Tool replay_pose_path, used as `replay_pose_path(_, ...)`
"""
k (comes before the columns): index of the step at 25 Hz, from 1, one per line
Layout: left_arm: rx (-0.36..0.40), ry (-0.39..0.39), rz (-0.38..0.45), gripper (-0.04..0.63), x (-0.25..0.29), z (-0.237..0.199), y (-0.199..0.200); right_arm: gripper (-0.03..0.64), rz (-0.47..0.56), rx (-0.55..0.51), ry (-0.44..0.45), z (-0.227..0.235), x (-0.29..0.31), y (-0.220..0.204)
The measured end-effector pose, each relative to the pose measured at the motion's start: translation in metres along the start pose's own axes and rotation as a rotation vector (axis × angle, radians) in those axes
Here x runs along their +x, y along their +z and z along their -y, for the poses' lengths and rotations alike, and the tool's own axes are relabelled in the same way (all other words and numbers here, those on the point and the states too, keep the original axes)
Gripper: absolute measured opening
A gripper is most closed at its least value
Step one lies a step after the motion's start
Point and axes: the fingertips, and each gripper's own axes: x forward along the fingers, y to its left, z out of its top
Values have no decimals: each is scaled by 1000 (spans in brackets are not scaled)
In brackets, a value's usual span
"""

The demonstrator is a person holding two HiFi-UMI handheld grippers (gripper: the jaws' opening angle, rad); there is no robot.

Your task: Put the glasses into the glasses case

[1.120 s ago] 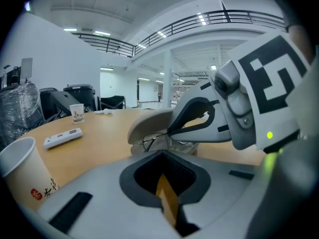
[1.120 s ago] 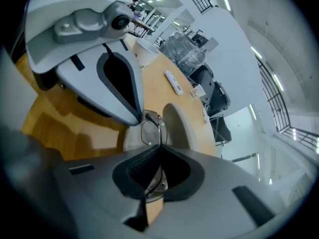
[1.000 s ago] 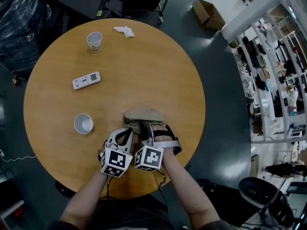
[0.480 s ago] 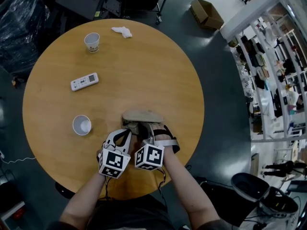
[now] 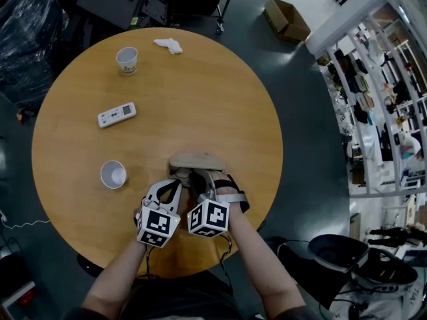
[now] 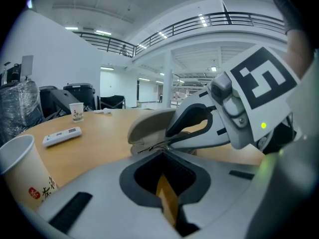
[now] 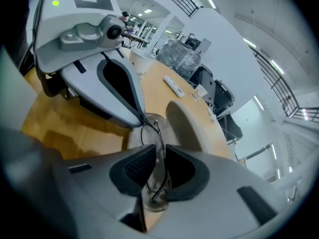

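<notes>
The glasses (image 7: 152,133) are held up at the near edge of the bench (image 5: 200,92), right beside the glasses case (image 5: 197,160). The case is seen lying open, with its tan lid lifted on the far side. The right gripper (image 7: 157,151) is closed on the glasses; one lens and its thin wire rim are pinched between the jaws. The left gripper (image 6: 162,151) is closed too, with only a thin slit left between its jaws. Its tips are met by the thin wire of the glasses, and that wire seems to be pinched there, though this is hard to see. Both grippers are kept close together, just on the near side of the case. So the case looks ready, and the glasses are picked up and brought to its mouth. The glasses are not yet laid down inside it. That last part is thought to be left: the glasses must be lowered into the case and let go.
</notes>
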Motion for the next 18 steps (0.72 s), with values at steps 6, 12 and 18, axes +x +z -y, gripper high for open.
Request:
replay_pose_path(6, -10, 2, 3, 6, 3, -2, 0, 46, 14, 16, -16, 3, -13, 0)
replay_pose_path(12, -12, 15, -7, 6, 1, -2, -1, 46, 31, 63, -23, -4, -39, -2)
replay_pose_path(18, -62, 61, 7, 5, -7, -7, 4, 46, 55, 186, -44, -8, -68, -5)
